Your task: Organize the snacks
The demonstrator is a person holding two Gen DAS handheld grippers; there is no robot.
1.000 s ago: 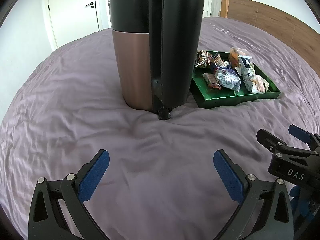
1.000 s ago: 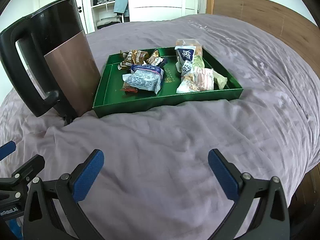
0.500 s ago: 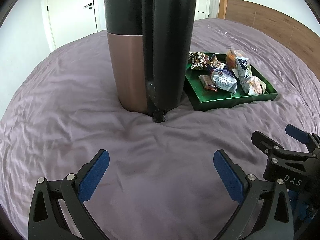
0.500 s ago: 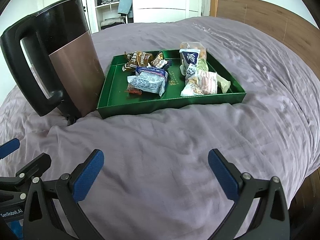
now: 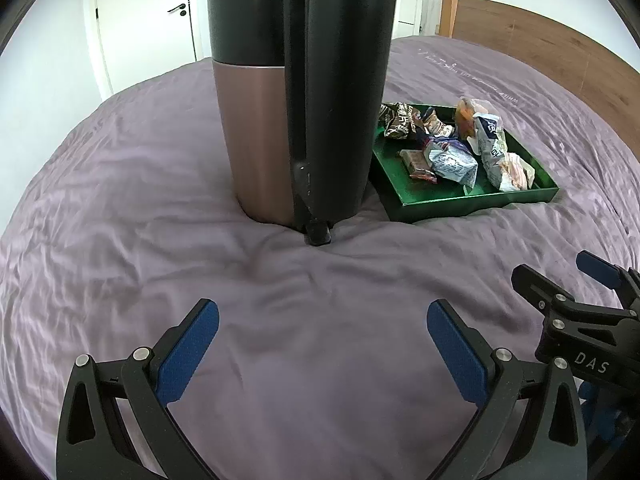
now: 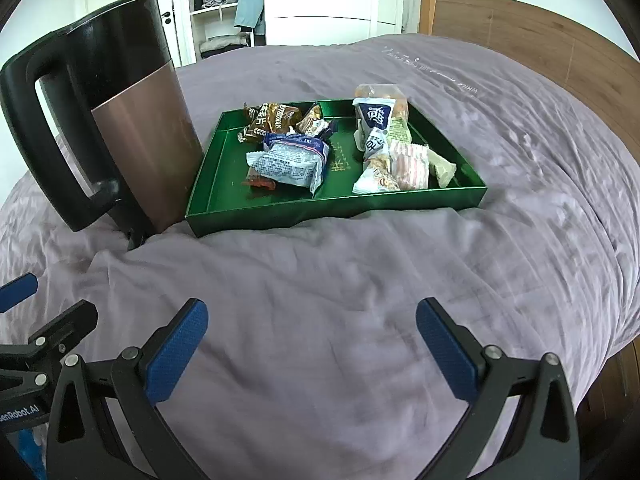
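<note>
Sitting piled in a shallow green rectangular tray point(image 6: 332, 210) on the mauve bedspread point(image 6: 360, 300) are the crinkly foil snack packets point(image 6: 292, 160). A tall copper-and-black electric kettle point(image 6: 132, 128) stands touching the tray's left side. Both the left gripper point(image 5: 320, 340) and right gripper point(image 6: 312, 336) gape empty, well short. Reaching in carelessly might knock the kettle on this soft bedding.

I am looking at a kettle point(image 6: 132, 128) with a black handle and a copper body, which is standing upright on the purple bedcover point(image 6: 360, 280). Behind the bed I am seeing a wooden headboard point(image 6: 540, 48), open shelves with folded clothes point(image 6: 218, 20) and a white door point(image 5: 144, 24).
</note>
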